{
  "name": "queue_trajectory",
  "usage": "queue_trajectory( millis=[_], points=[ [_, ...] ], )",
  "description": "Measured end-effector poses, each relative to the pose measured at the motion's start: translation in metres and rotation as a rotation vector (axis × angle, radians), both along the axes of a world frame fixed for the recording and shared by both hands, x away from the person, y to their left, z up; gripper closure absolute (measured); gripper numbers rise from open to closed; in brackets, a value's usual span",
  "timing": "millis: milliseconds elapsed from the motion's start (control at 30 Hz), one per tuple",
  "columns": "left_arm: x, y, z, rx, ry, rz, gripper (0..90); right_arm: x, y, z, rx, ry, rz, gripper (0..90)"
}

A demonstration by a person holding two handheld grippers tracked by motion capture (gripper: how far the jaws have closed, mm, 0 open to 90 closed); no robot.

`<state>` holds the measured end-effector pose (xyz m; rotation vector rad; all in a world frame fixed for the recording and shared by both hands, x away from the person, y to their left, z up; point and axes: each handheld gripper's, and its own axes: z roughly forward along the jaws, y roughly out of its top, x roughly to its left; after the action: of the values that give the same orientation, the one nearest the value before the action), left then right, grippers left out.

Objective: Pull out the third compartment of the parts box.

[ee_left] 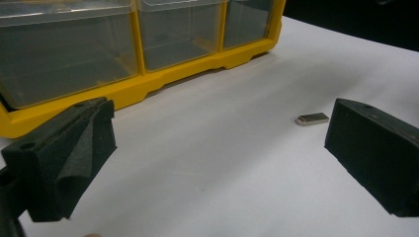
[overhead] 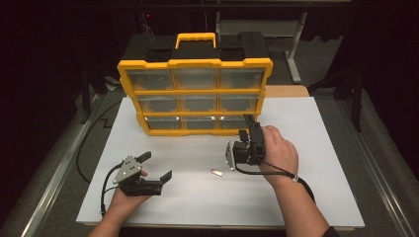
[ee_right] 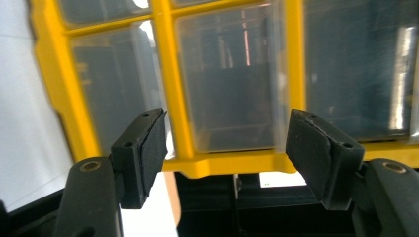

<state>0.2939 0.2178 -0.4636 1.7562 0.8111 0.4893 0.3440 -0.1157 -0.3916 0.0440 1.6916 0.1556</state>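
Drawer organizer [overhead: 195, 94] stands upright at the table's far side. I hold right gripper [overhead: 245, 129] released, empty, facing its bottom-right drawer [overhead: 231, 121]. Risk: pads slipping off the smooth front.

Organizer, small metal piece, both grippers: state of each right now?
Yellow organizer: upright on the white table, clear drawers all pushed in.
Small metal piece: lying flat on the table, untouched, between the two grippers.
Left gripper: open, nothing between the jaws, low over the table.
Right gripper: open, empty, jaws pointed at the organizer's bottom right drawer.
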Motion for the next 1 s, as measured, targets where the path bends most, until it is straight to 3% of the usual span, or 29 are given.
queue_trajectory(
  millis=[100, 133, 533, 667, 700, 1000],
  points=[
    [0.001, -0.001, 0.0, -0.003, 0.001, -0.005, 0.2, 0.002, 0.002, 0.009, -0.022, -0.023, 0.007, 33.8],
    [0.001, -0.001, 0.0, -0.004, 0.003, -0.007, 0.2, 0.002, 0.002, 0.011, -0.005, -0.028, 0.008, 34.3],
    [0.0, -0.004, 0.001, -0.011, -0.001, -0.022, 0.2, 0.008, 0.008, 0.031, -0.017, -0.068, 0.003, 35.9],
    [0.0, -0.005, 0.001, -0.002, -0.004, -0.026, 0.2, 0.01, 0.008, 0.034, 0.003, -0.075, -0.003, 36.1],
    [0.0, -0.005, 0.0, 0.0, -0.005, -0.026, 0.2, 0.011, 0.008, 0.038, -0.029, -0.09, 0.007, 36.3],
    [-0.002, -0.003, 0.001, -0.007, -0.024, -0.035, 0.2, 0.018, 0.012, 0.05, 0.003, -0.112, -0.001, 37.8]
  ],
)
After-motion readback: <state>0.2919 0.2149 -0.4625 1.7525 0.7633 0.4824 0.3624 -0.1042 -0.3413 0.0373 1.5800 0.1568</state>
